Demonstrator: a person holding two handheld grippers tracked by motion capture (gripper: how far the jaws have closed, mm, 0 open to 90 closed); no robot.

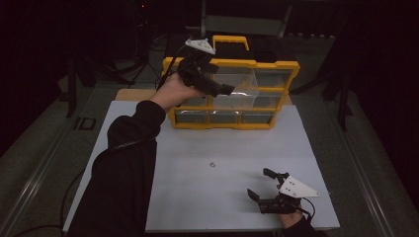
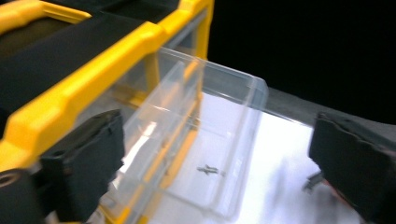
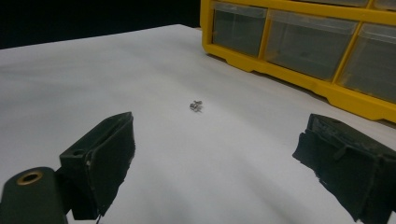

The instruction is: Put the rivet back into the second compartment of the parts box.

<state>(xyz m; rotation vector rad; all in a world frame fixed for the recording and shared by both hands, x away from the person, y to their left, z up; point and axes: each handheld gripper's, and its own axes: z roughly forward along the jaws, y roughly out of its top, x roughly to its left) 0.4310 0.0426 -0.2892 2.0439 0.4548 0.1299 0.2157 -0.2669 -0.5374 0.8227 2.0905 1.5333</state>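
Standing at the far edge of the white bench (image 1: 197, 197), a yellow organizer (image 1: 232, 118) is seen with one clear drawer (image 2: 219, 140) pulled out. The left gripper (image 1: 225, 90) is held at that drawer, released, its jaws spread on either side (nothing is gripped). A small screw (image 3: 196, 106) lies mid-bench, well apart from the released right gripper (image 1: 262, 185), which faces it.

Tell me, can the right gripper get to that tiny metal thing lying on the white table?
Probably yes. The right gripper is open and faces the small metal piece, with bare white table between them. The left gripper is away at the yellow organizer.
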